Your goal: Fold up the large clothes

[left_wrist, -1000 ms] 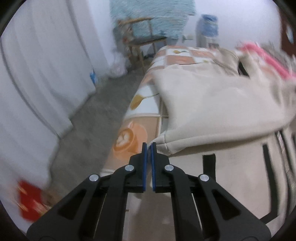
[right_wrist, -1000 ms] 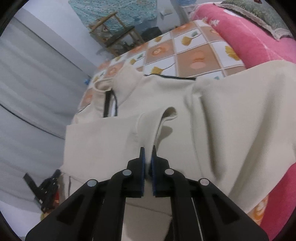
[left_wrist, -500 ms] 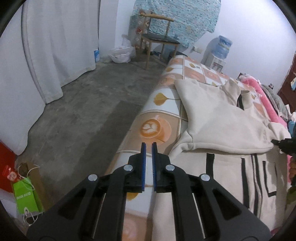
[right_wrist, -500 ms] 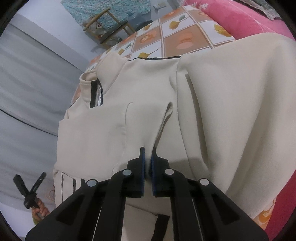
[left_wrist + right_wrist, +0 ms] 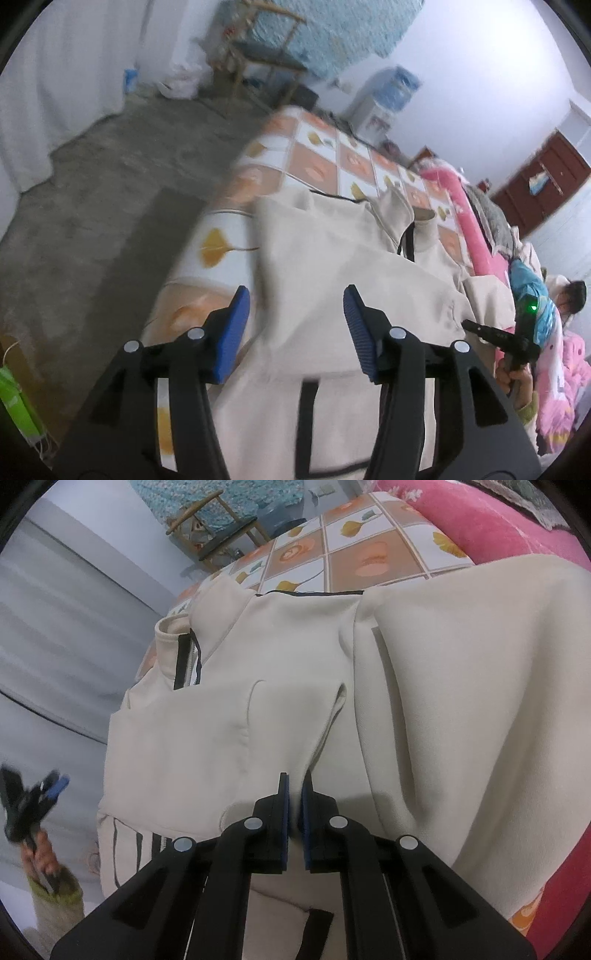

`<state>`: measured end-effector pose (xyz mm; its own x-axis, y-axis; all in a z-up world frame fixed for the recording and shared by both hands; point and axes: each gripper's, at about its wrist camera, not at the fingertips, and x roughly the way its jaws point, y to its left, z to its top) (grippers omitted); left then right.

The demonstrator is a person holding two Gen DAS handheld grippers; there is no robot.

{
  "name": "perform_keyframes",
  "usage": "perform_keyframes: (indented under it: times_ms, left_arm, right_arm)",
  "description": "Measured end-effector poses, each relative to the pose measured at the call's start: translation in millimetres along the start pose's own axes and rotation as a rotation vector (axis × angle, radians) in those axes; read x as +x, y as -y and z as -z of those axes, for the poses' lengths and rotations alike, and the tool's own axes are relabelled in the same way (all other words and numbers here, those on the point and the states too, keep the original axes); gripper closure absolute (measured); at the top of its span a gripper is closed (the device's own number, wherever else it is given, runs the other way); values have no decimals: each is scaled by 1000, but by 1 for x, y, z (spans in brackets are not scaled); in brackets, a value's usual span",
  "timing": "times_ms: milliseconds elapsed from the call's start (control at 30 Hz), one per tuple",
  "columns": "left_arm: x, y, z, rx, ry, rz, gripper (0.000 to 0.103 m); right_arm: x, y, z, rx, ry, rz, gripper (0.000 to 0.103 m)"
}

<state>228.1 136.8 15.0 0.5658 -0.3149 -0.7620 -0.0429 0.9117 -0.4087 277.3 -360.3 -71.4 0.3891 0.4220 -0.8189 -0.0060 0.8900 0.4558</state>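
A: Left claw (image 5: 293,325)?
B: Spread wide, blue pads (image 5: 236,328) apart, nothing betw. them. Hovering over near left edge of cream jacket (image 5: 332,280), just inside left side of bed (image 5: 214,243). View blurred.

A: Right claw (image 5: 294,805)?
B: Nearly closed, pinching fold of same jacket (image 5: 424,686) betw. pads; cloth bunched up into narrow gap.

A: Jacket itself?
B: Spread flat across bed, on sheet w/ orange & white squares (image 5: 354,550). Collar (image 5: 173,635) w/ black zip trim toward far end. One flap folded over front. Black stripes (image 5: 308,424) at near hem.

A: Further out?
B: Pink blanket (image 5: 472,520) along right side of bed, touching jacket edge. Wooden chair (image 5: 258,55) past far end, water dispenser (image 5: 384,96) by wall. Grey floor (image 5: 92,221) left of bed, white curtain (image 5: 66,74) beyond. Green bag (image 5: 14,406) at lower left on floor.
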Motion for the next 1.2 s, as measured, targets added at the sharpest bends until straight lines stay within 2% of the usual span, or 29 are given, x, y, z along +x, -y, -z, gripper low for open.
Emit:
perform_keyframes:
  times_ms: [167, 300, 333, 400, 467, 567, 633, 767, 900, 1067, 1200]
  left_arm:
    - [66, 6, -18, 35, -63, -104, 55]
    - [96, 3, -23, 33, -90, -117, 73]
    - [99, 4, -23, 41, -88, -133, 77]
    - [104, 5, -22, 76, -80, -178, 92]
    - [106, 10, -21, 117, -59, -203, 98]
    - [94, 22, -17, 201, 15, -247, 99]
    - [81, 22, -19, 192, 61, -229, 99]
    - [64, 11, -23, 138, 103, -179, 99]
    - [64, 1, -21, 106, 110, -160, 99]
    - [79, -5, -16, 90, 78, -186, 98]
    - [80, 2, -15, 130, 79, -208, 91]
  right_arm:
    - [-2, -2, -1, -24, 2, 14, 97]
    - [0, 1, -1, -23, 0, 9, 97]
    - [0, 1, -1, -23, 1, 9, 97]
    - [0, 0, 0, -30, 5, 15, 97]
    - [0, -3, 0, -52, 15, 35, 97]
    - [-3, -10, 1, -86, 37, 68, 97]
    - [-10, -17, 2, -116, 68, 83, 97]
    - [-23, -29, -4, -164, 115, 63, 97]
    - [-16, -31, -9, -180, 121, 59, 97]
    - [8, -10, -8, -111, 49, 73, 97]
    - [-1, -3, -4, -75, 60, 62, 97]
